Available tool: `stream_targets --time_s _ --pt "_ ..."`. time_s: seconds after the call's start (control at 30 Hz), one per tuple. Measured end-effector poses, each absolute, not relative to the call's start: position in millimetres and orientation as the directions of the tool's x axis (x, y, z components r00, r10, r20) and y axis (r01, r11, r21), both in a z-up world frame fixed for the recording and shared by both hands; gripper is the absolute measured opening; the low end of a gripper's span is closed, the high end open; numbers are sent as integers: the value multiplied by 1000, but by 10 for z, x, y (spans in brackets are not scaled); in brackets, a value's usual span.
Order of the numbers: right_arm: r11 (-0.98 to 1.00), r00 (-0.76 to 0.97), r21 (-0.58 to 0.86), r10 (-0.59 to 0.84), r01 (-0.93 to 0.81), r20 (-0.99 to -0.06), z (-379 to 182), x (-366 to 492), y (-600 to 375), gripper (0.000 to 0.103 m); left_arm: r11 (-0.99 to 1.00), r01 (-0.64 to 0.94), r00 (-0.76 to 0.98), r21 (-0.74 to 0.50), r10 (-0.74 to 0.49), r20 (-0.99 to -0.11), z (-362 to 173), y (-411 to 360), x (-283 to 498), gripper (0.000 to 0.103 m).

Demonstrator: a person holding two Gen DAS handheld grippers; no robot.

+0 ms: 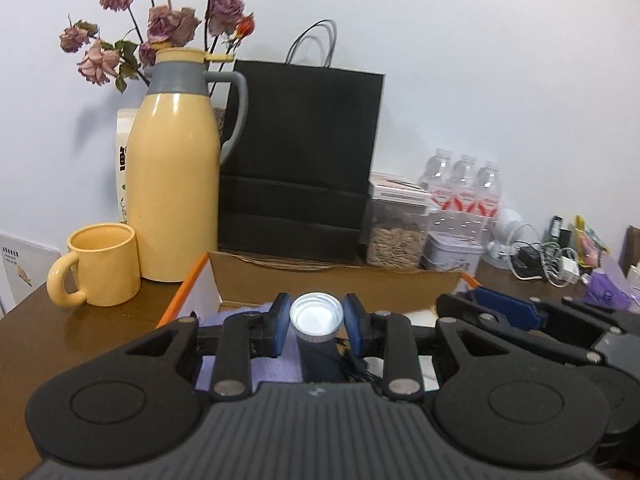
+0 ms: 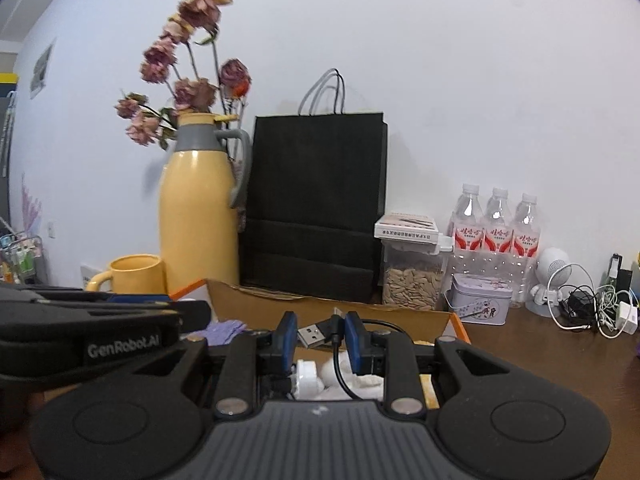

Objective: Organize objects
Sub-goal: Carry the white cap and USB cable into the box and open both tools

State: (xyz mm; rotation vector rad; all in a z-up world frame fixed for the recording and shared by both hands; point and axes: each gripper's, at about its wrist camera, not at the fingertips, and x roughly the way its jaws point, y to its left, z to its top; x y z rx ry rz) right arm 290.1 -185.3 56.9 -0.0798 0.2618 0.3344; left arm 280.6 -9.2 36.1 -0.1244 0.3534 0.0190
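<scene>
My left gripper point(image 1: 316, 320) is shut on a small dark bottle with a silver screw cap point(image 1: 316, 317), held upright above an open cardboard box point(image 1: 320, 284) with orange flap edges. My right gripper point(image 2: 321, 334) is shut on a black USB cable point(image 2: 316, 335); its metal plug points left between the blue pads and the cord hangs down into the box. In the right wrist view white items point(image 2: 310, 380) and a purple cloth point(image 2: 226, 330) lie inside the box. Each gripper shows in the other's view, side by side over the box.
Behind the box stand a yellow thermos jug point(image 1: 172, 184), a yellow mug point(image 1: 100, 266), dried flowers point(image 1: 160, 24), a black paper bag point(image 1: 300, 160), a jar of seeds point(image 1: 396, 228), a tin point(image 2: 482, 300), water bottles point(image 2: 496, 224) and a tangle of chargers point(image 2: 592, 308) on the brown table point(image 1: 60, 340).
</scene>
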Motion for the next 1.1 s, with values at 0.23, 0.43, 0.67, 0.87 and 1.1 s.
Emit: stream_targets --time_s 0.23,0.43,0.67,0.87,1.1 --pt "946 899 -26 299 -324 -321 402 3110 -1859 24 992 -54 933 -110 11 -360 262 -23 3044 29" --pt "941 882 -10 315 -339 -350 357 3083 -1915 29 993 -65 936 -96 28 -351 233 2 2991 56" --pt "954 904 -11 279 -299 -323 369 2995 -1987 103 989 -109 955 -103 75 -288 234 43 2864 103" --pt "956 906 -12 275 -294 -323 375 2965 -2006 103 987 -117 957 -111 82 -279 259 73 2830 103" --pt "957 913 -18 269 -288 -307 403 2874 -2054 103 988 -98 961 -115 64 -267 287 97 2753 103"
